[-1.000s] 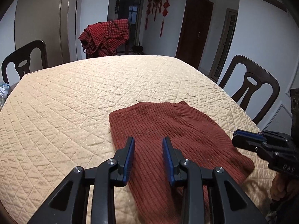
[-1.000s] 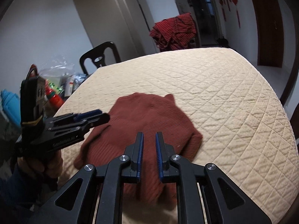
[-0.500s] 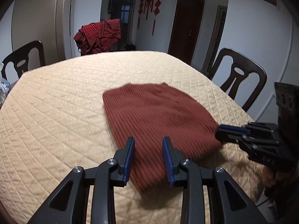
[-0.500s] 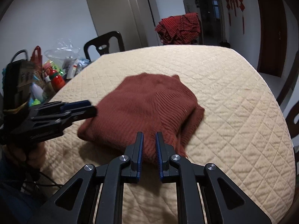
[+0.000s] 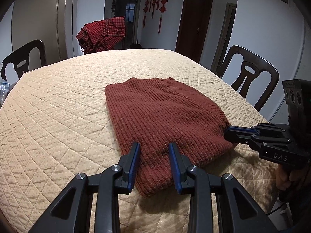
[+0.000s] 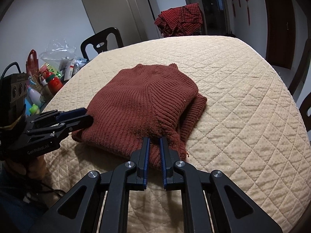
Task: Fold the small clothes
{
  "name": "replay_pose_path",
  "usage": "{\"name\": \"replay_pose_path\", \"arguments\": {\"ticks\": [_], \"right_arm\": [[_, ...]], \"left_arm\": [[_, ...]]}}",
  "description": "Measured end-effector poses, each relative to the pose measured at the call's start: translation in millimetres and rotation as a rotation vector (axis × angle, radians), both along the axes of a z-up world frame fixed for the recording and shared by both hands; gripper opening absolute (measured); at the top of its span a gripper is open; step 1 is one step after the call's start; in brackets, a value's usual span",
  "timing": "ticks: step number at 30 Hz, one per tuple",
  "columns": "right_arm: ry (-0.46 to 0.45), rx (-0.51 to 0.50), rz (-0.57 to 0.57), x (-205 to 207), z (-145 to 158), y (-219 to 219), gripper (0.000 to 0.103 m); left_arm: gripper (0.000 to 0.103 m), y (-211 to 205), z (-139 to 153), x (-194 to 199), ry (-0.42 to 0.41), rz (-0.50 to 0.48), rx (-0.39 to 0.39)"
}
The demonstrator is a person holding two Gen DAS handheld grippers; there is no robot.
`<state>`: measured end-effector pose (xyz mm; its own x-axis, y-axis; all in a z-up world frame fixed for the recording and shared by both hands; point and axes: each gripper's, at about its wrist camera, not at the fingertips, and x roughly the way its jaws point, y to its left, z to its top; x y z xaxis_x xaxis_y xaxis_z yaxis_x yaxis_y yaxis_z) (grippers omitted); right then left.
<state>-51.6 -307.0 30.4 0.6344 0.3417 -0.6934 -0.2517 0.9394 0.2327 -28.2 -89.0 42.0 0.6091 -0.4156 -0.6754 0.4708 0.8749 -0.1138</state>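
Rust knit sweater (image 5: 165, 120) folded, centre frame on quilted surface (image 5: 58, 101); left gripper (image 5: 153, 147) fingers wide, straddling near hem; right gripper (image 6: 154, 141) fingers narrow, gap visible, at near edge, grip uncertain.

One rust knit sweater (image 5: 161, 116), two grippers (image 5: 153, 145) (image 6: 154, 138), two dark chairs (image 5: 250, 75) (image 5: 23, 58), one checked cloth (image 5: 103, 33).

I hold my left gripper (image 5: 153, 147) low with its jaws spread wide, while my right gripper (image 6: 155, 141) sits level, jaws narrowed with a slim gap between them.
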Motion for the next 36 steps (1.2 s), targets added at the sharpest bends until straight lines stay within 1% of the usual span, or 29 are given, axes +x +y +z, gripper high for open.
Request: {"name": "replay_pose_path", "arguments": {"ticks": [5,7,9,11,12,14,17,23,24,25,26,27,28,31,32,35,36], "right_arm": [[-0.056,0.041,-0.012,4,16,-2,0.010],[-0.045,0.047,-0.030,10,12,-3,0.011],[-0.001,0.035,-0.059,20,0,-7,0.011],[0.015,0.075,-0.069,23,-5,-13,0.012],[0.021,0.091,-0.073,23,-5,-15,0.012],[0.020,0.089,-0.080,22,-3,-17,0.017],[0.023,0.113,-0.082,22,0,-21,0.018],[0.003,0.128,-0.095,23,10,-25,0.018],[0.001,0.129,-0.095,25,10,-25,0.020],[-0.001,0.128,-0.097,27,11,-25,0.029],[-0.001,0.127,-0.103,28,11,-25,0.041],[-0.002,0.130,-0.113,29,11,-26,0.045],[0.001,0.137,-0.120,31,10,-27,0.047],[0.023,0.155,-0.132,38,6,-30,0.048],[0.032,0.163,-0.133,40,4,-31,0.050],[0.080,0.162,-0.162,50,-7,-37,0.051],[0.097,0.162,-0.169,52,-11,-38,0.051]], "left_arm": [[0.033,3,10,5,-0.014,0.014,-0.015],[0.033,2,11,11,-0.018,0.025,-0.013],[0.033,0,8,17,-0.002,0.034,-0.006],[0.033,-3,6,20,-0.001,0.034,0.005],[0.033,-4,6,20,-0.003,0.034,0.011],[0.033,-5,7,21,-0.002,0.032,0.010],[0.033,-6,9,24,-0.001,0.031,0.012],[0.033,-3,16,29,-0.012,0.039,0.000],[0.033,-2,17,30,-0.014,0.044,-0.003],[0.033,0,18,32,-0.013,0.052,-0.006],[0.033,3,18,34,-0.011,0.060,-0.011],[0.033,5,18,37,-0.010,0.070,-0.016],[0.033,7,17,39,-0.008,0.080,-0.020],[0.034,17,13,45,0.010,0.112,-0.042],[0.039,20,10,48,0.022,0.116,-0.051],[0.042,25,-2,55,0.073,0.116,-0.083],[0.044,27,-5,56,0.083,0.115,-0.099]]}}
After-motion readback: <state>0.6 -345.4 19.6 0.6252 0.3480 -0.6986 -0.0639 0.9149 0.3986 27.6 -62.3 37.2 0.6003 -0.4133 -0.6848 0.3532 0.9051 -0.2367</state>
